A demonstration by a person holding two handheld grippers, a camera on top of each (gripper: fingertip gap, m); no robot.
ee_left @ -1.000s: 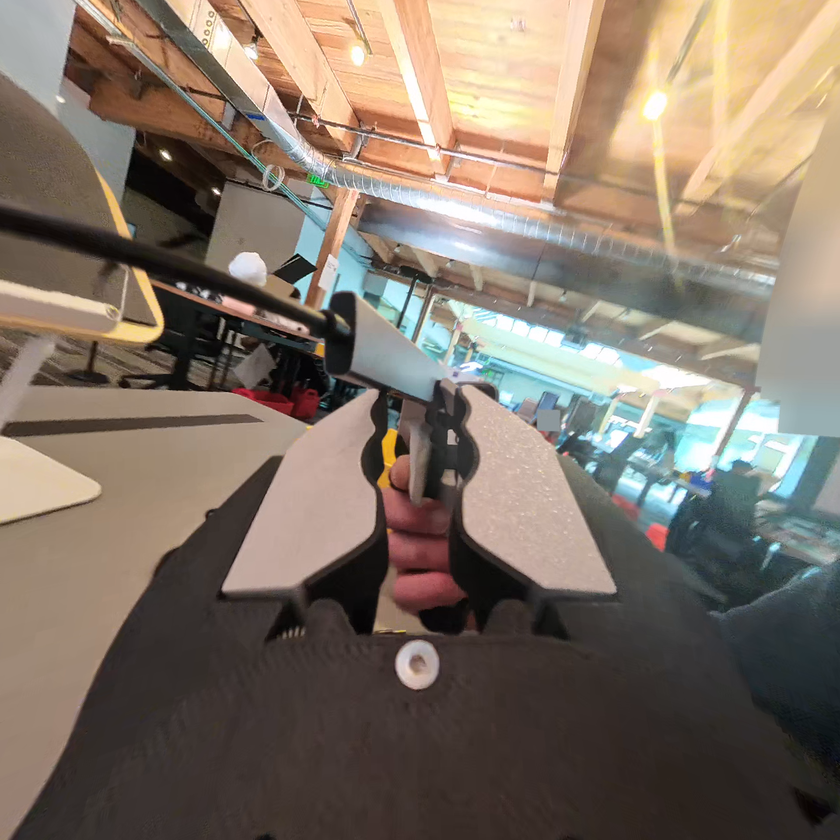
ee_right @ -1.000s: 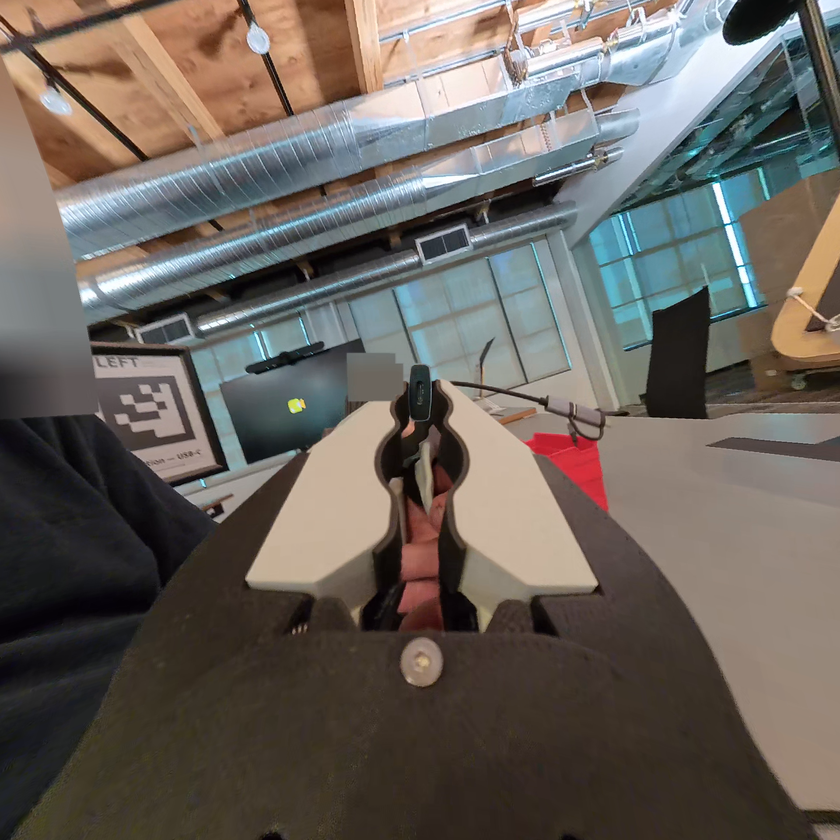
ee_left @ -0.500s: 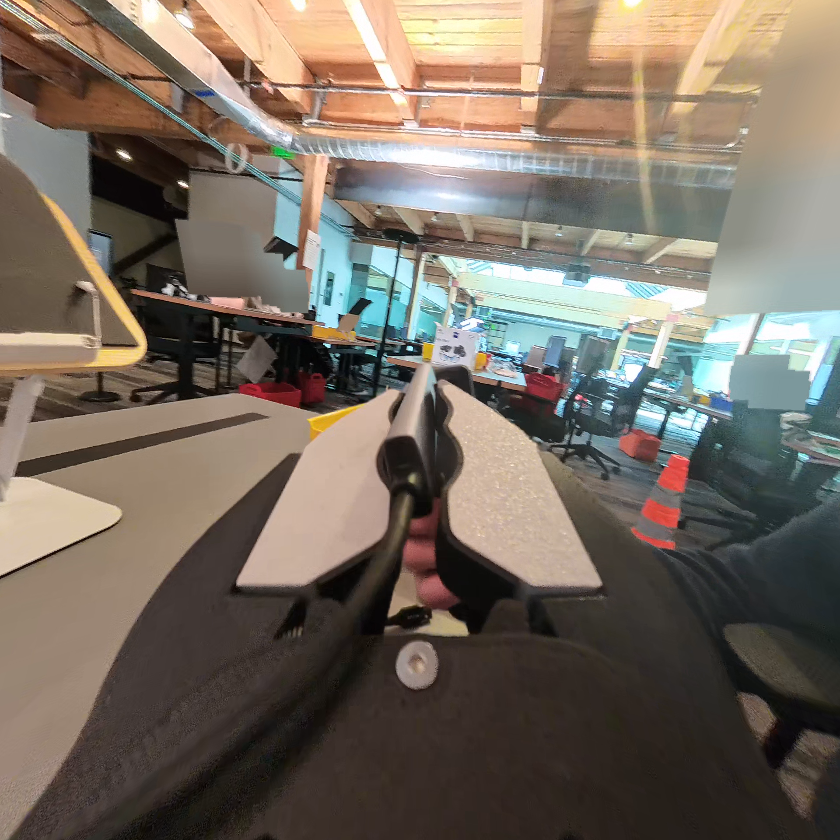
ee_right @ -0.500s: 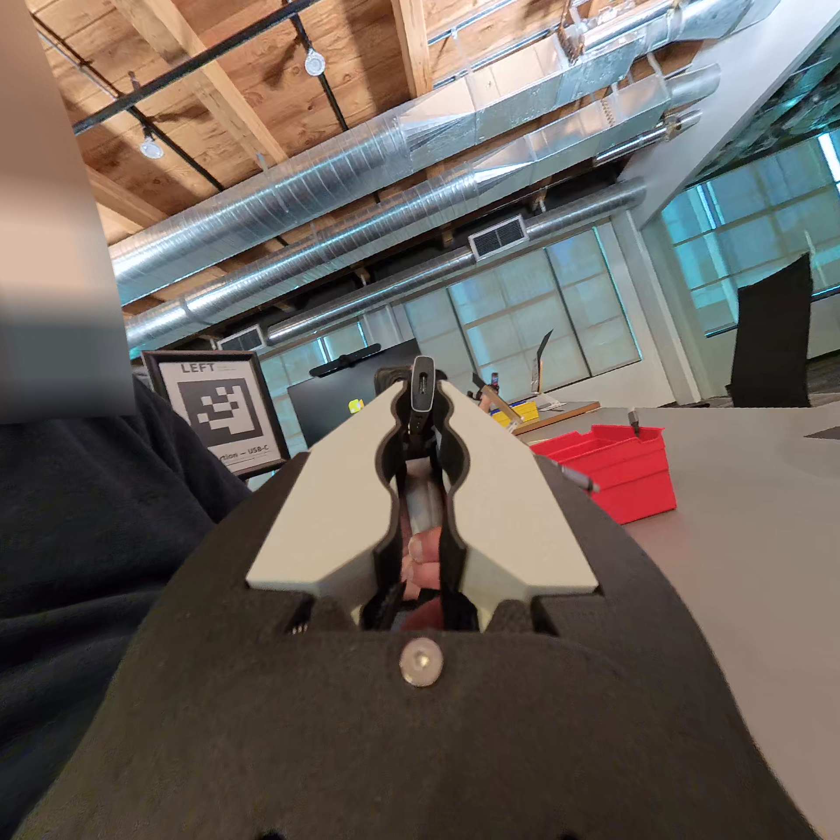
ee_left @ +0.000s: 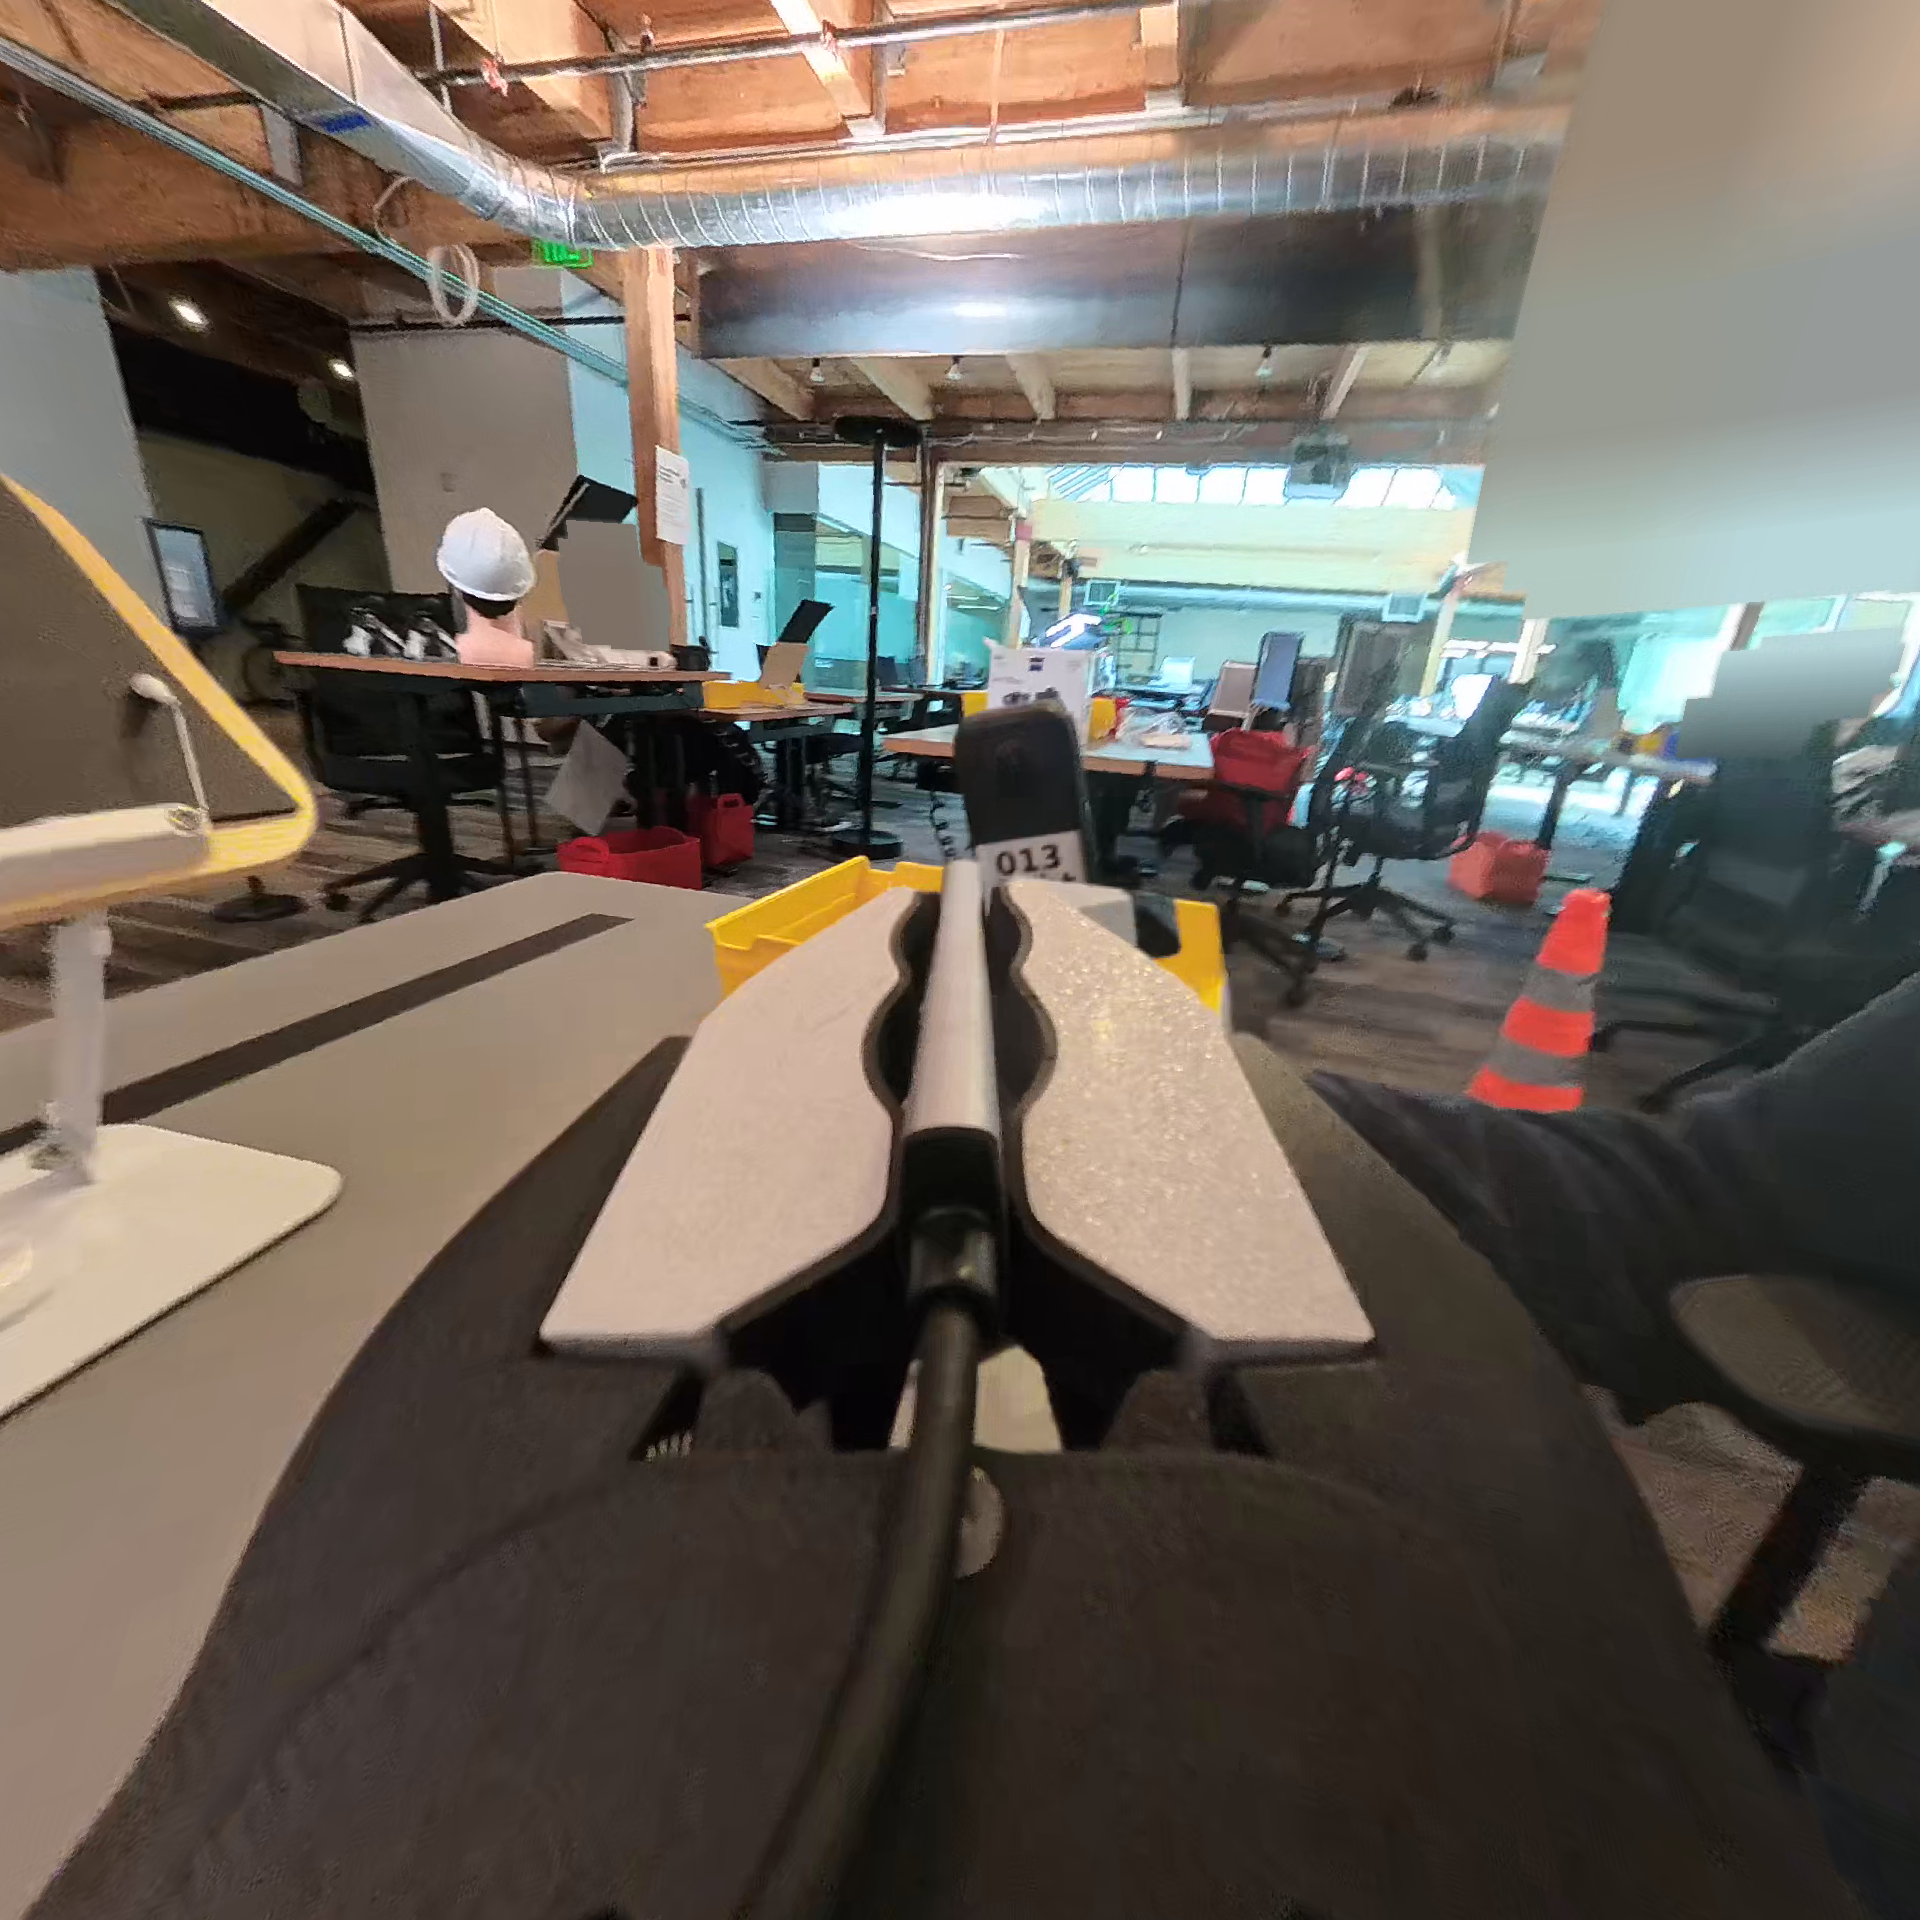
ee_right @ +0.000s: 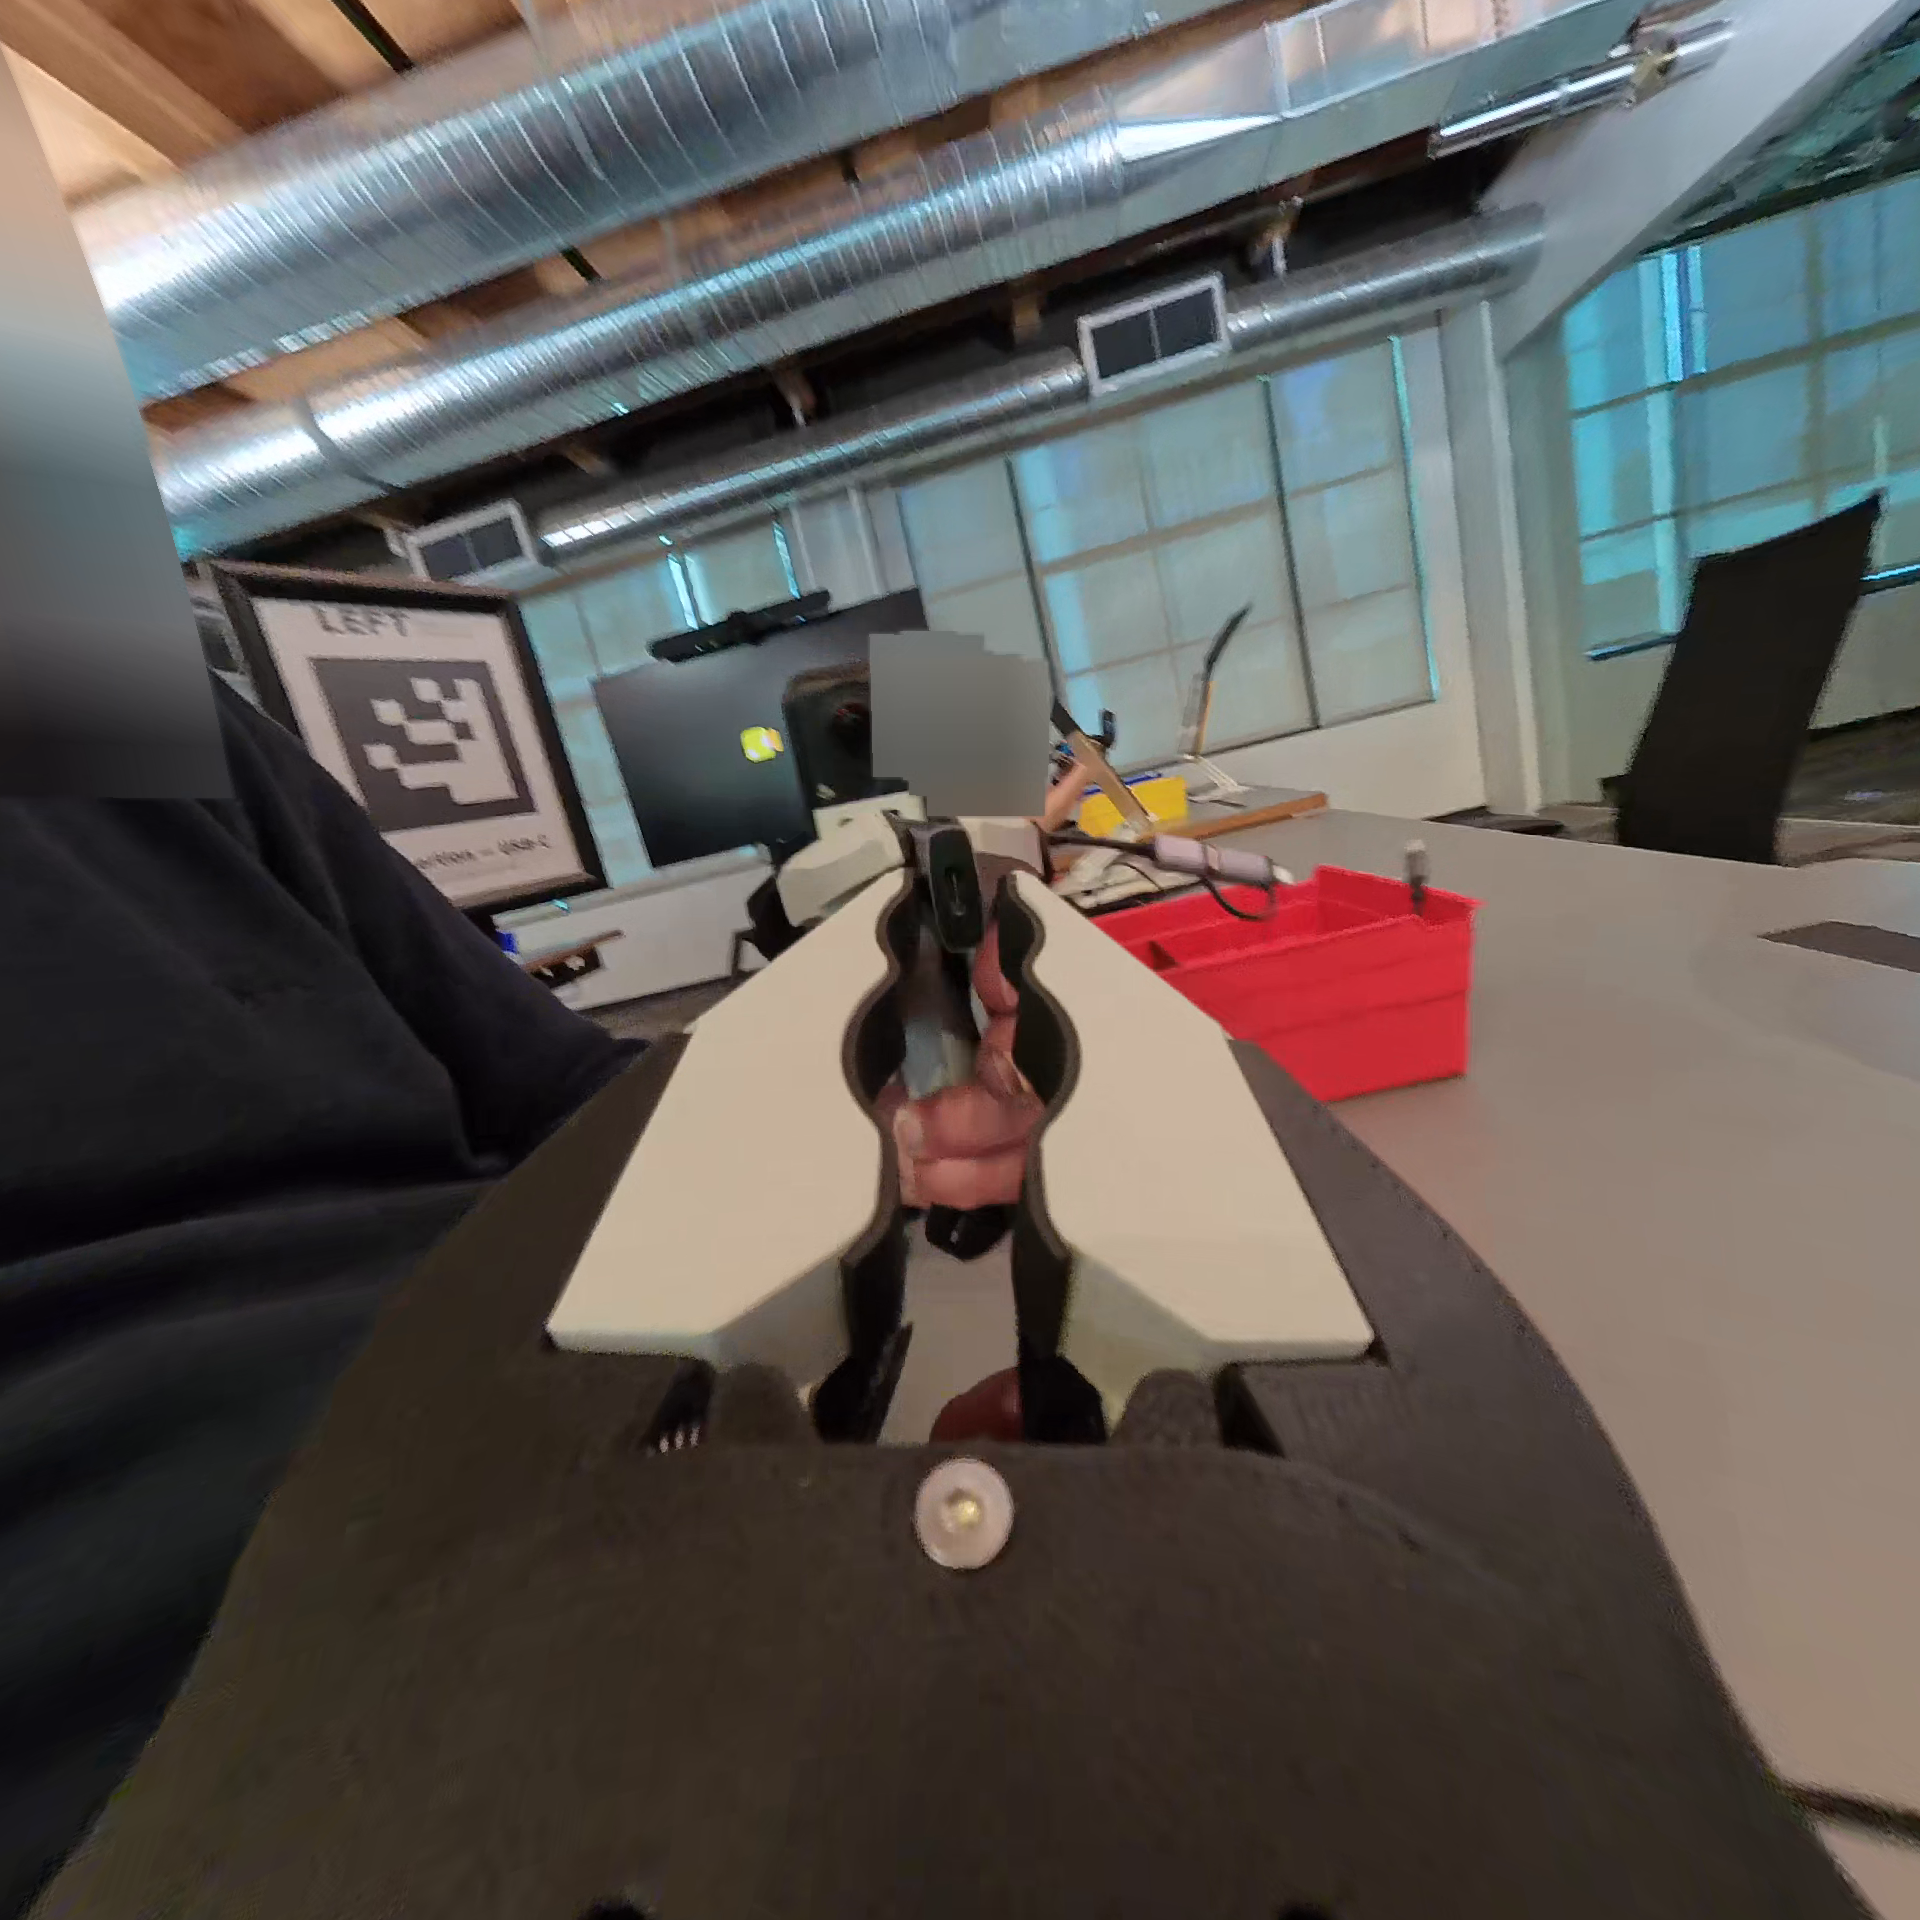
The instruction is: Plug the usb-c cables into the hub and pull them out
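The left tongs are closed on the hub, long axis along the fingers, w/ its cable trailing back. The right tongs pinch a plug pointing fwd. I judge the plug must line up w/ the hub's port.

The right gripper pinches a dark usb-c plug, a red bin just beyond on the grey table.

left hand-held gripper clamped, level | right hand-held gripper clamped, tilted up
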